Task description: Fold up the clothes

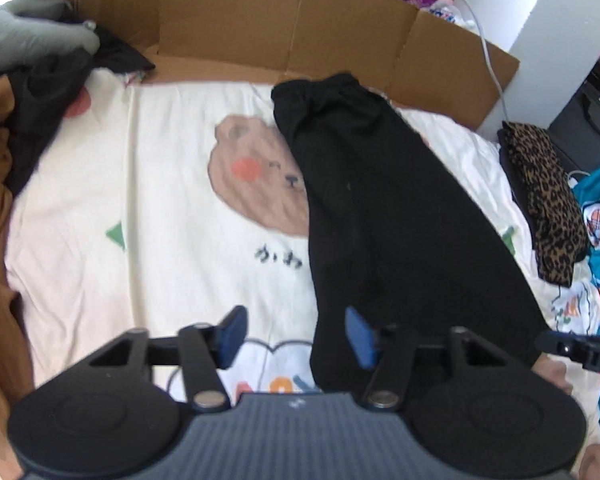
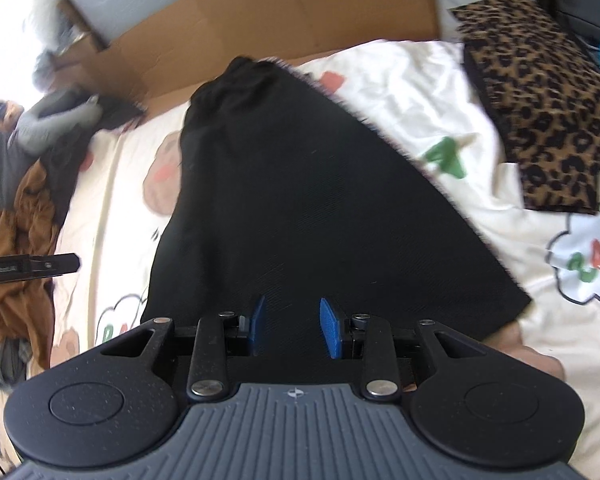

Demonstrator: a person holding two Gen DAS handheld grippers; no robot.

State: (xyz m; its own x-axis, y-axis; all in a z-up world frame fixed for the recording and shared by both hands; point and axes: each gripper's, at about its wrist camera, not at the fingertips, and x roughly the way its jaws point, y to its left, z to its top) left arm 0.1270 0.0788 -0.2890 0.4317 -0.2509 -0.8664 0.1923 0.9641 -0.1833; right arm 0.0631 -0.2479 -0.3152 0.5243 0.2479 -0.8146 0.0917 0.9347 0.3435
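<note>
Left gripper: jaws wide apart, empty, at black trousers' edge | right gripper: jaws apart, empty, over trousers.

A home bedroom: cartoon-bear bedsheet, heaped clothes, cardboard behind.

Black two-link grippers, blue ribbed fingers, silver pivot screws, ridged grey housings.
</note>
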